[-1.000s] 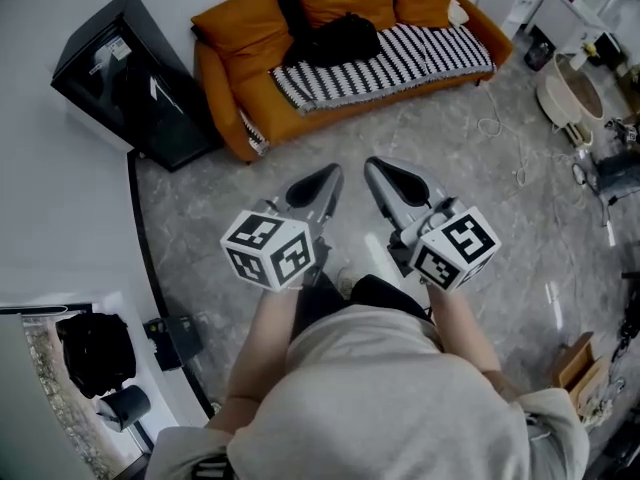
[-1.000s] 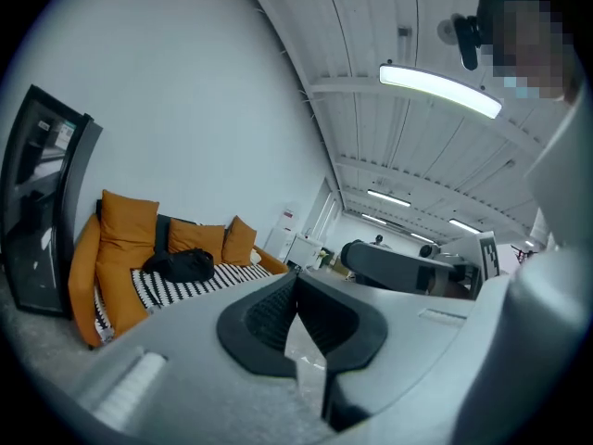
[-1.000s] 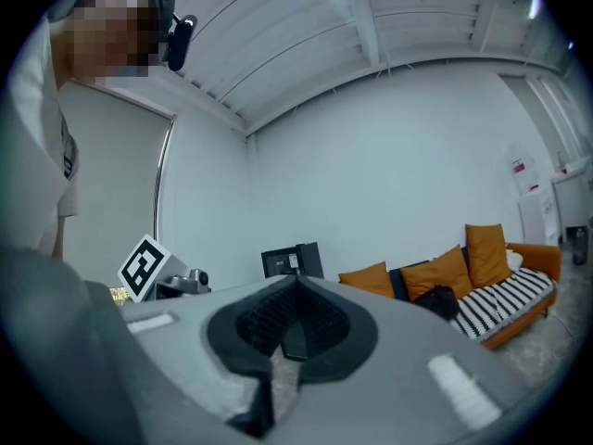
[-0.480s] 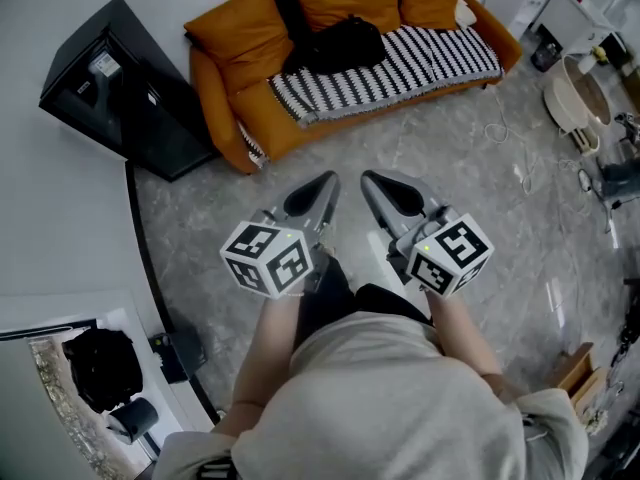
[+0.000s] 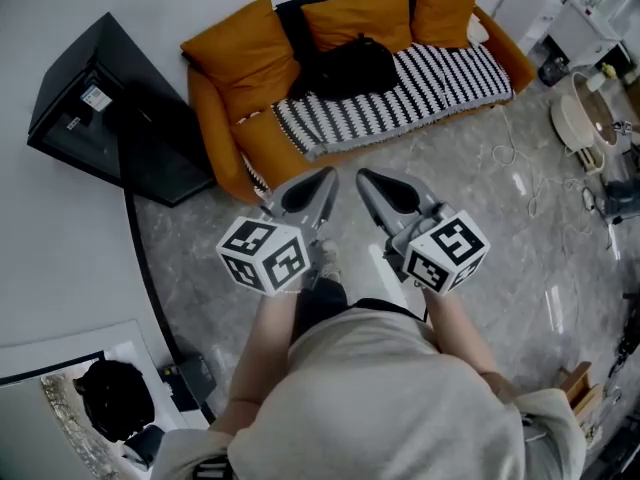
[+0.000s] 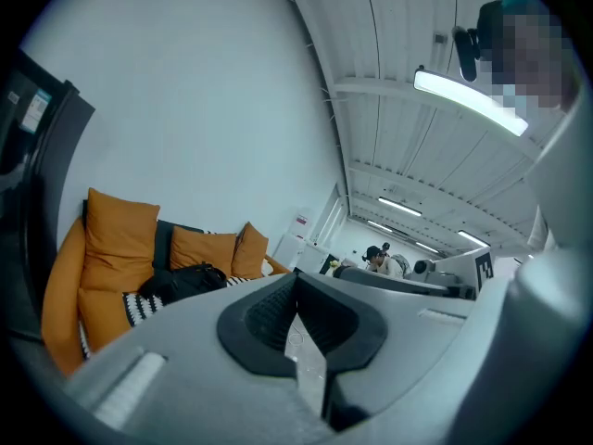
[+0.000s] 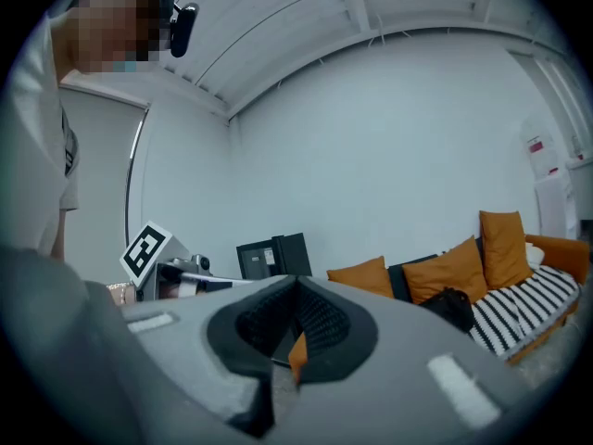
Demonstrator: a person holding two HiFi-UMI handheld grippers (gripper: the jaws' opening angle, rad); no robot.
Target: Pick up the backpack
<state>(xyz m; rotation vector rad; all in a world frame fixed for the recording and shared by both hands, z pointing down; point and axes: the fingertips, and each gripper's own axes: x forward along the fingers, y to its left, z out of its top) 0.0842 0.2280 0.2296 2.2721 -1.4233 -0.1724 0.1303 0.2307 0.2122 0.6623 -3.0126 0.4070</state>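
I hold my left gripper (image 5: 327, 176) and my right gripper (image 5: 364, 176) side by side in front of me, both reaching out level over the grey marbled floor (image 5: 480, 203). The left gripper's fingers (image 6: 269, 315) are pressed together with nothing between them. The right gripper's fingers (image 7: 326, 321) are also closed on each other and empty. The two tips stand near one another but apart, and the black-and-white marker cubes (image 5: 265, 253) sit at the back ends, close to my wrists.

The black soft fabric backpack (image 5: 350, 66) lies well ahead of both grippers, on the seat of the long orange sofa (image 5: 215, 98). It is slumped against the orange back cushions (image 5: 365, 16), and its lower edge rests on the black-and-white striped blanket (image 5: 420, 78) that covers the seat. A strip of bare floor and the sofa's front edge lie between my fingertips and the backpack, so neither gripper touches it.

In the left gripper view the backpack (image 6: 185, 281) shows to the left of the closed fingers. In the right gripper view it (image 7: 451, 306) shows to the right of them. So it sits roughly on the line between my two grippers.

A tall black cabinet (image 5: 110, 108) stands against the wall beside the sofa's left arm, clear of both grippers.
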